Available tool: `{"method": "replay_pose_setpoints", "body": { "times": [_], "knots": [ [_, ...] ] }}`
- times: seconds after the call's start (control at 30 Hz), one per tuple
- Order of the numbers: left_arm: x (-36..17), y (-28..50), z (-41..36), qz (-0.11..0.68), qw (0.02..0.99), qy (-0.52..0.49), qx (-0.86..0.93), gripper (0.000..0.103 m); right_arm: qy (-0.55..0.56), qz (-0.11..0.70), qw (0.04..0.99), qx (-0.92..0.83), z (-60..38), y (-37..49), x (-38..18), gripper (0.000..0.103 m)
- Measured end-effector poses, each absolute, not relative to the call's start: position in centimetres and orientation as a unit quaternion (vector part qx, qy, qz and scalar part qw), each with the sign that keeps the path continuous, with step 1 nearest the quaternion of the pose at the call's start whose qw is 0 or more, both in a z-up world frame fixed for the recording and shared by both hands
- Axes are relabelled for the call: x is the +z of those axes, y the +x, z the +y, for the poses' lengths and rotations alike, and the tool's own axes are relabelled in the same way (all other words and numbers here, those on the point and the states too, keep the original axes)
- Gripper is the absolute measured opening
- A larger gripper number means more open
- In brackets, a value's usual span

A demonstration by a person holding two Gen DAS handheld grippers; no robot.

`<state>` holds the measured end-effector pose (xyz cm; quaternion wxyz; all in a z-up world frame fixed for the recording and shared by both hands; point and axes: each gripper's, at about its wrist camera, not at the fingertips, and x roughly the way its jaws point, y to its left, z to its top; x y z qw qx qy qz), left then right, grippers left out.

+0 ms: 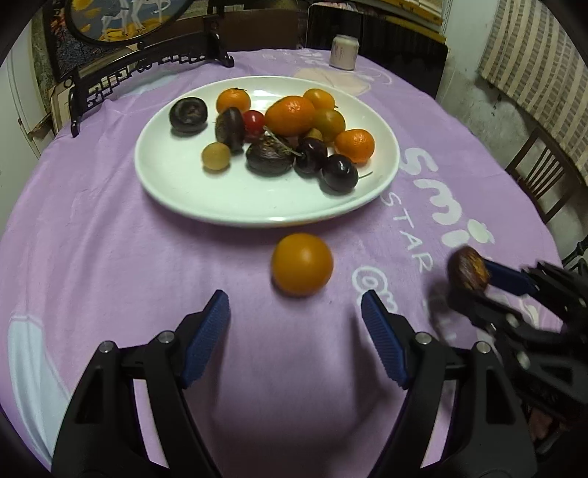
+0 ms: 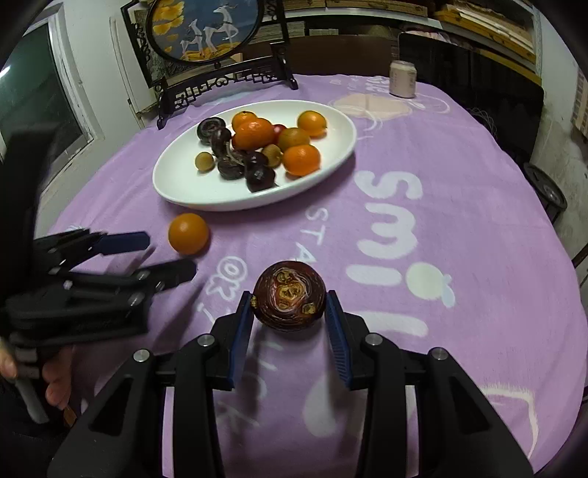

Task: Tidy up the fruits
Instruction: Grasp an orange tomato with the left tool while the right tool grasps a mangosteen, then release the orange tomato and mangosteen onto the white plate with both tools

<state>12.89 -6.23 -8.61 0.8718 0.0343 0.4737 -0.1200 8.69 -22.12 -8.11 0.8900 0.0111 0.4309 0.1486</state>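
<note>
A loose orange fruit (image 1: 302,264) (image 2: 188,233) lies on the purple cloth just in front of a white plate (image 1: 239,198) (image 2: 191,191). The plate holds several orange, dark and yellowish fruits. My left gripper (image 1: 295,299) (image 2: 171,255) stands open just short of the orange fruit, with nothing between its blue pads. My right gripper (image 2: 288,307) (image 1: 474,281) is shut on a dark brown round fruit (image 2: 289,299) (image 1: 468,270). It holds that fruit a little above the cloth, to the right of the orange one.
A pale can (image 1: 344,51) (image 2: 403,79) stands at the table's far edge. A black framed screen on a stand (image 1: 147,66) (image 2: 205,33) rises behind the plate. A wooden chair (image 1: 540,172) is off the table's right. A hand (image 2: 58,386) grips the left tool.
</note>
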Motion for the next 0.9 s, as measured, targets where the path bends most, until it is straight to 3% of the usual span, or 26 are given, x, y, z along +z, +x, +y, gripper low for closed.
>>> {"method": "replay_pose_setpoints", "body": {
  "times": [0.17,0.23,0.27,0.3,0.9],
  "knots": [
    [-9.3,14.1,-7.2,0.483,0.868,0.039,-0.107,0.075,0.025,0.430,0.890,0.153,-23.0,8.6,-8.3,0.040],
    [-9.6,14.6,-7.3,0.482,0.869,0.039,-0.099,0.066,0.027,0.429,0.890,0.153,-23.1,8.6,-8.2,0.040],
    [-9.5,14.7,-7.4,0.476,0.873,0.043,-0.094,0.046,0.028,0.429,0.890,0.154,-23.1,8.5,-8.2,0.040],
    [-9.4,14.6,-7.5,0.475,0.874,0.044,-0.098,0.035,0.028,0.429,0.889,0.155,-23.1,8.5,-8.2,0.040],
    [-5.0,11.2,-2.4,0.441,0.887,-0.022,-0.137,0.035,-0.006,0.433,0.881,0.189,-18.7,9.8,-6.6,0.040]
  ]
}}
